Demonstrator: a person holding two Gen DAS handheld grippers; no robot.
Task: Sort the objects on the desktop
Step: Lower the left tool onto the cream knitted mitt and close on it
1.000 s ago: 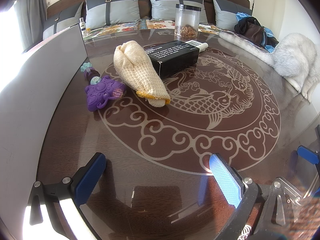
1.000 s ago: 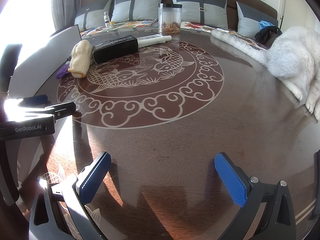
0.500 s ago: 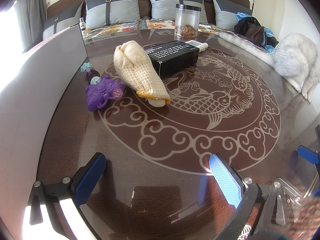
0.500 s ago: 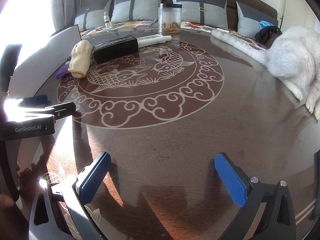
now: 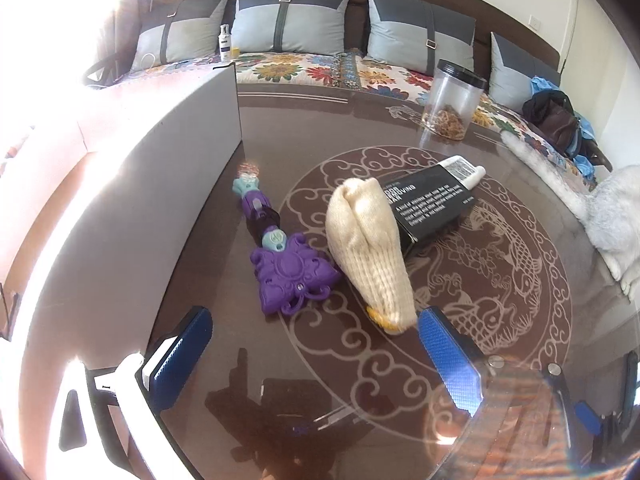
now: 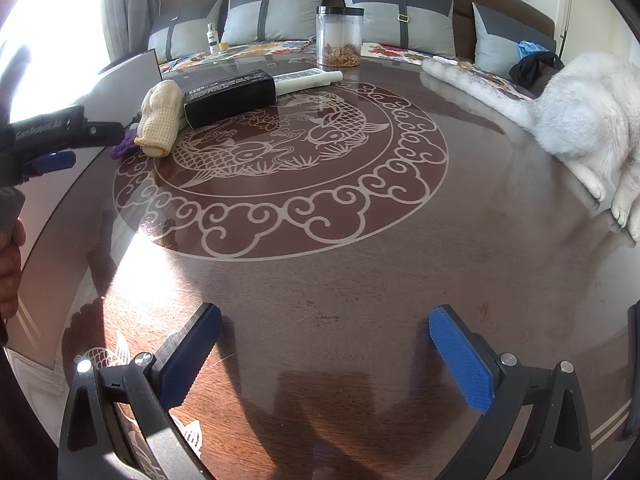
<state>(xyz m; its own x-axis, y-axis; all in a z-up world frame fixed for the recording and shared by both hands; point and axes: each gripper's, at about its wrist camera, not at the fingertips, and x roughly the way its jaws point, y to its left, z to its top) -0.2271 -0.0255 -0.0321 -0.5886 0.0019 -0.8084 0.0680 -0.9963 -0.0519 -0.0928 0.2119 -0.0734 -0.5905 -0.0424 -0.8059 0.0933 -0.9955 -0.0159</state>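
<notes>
A purple toy (image 5: 286, 266) lies on the round dark table beside a cream knitted glove (image 5: 370, 248). The glove leans on a black box (image 5: 430, 204), with a white tube (image 5: 464, 170) behind it. My left gripper (image 5: 314, 328) is open, just in front of the toy and glove, touching neither. My right gripper (image 6: 324, 330) is open and empty over bare table near the front edge. The right wrist view shows the glove (image 6: 160, 120), the box (image 6: 232, 96), the tube (image 6: 308, 79) and the left gripper (image 6: 54, 162) at far left.
A grey box wall (image 5: 132, 208) stands along the table's left side. A clear jar (image 5: 452, 102) with brown contents stands at the back. A grey-white cat (image 6: 576, 108) sits on the table's right edge. A cushioned bench (image 5: 296, 24) runs behind.
My left gripper has moved forward and left toward the toy and glove, which now lie close in front of its fingers. My right gripper has not moved.
</notes>
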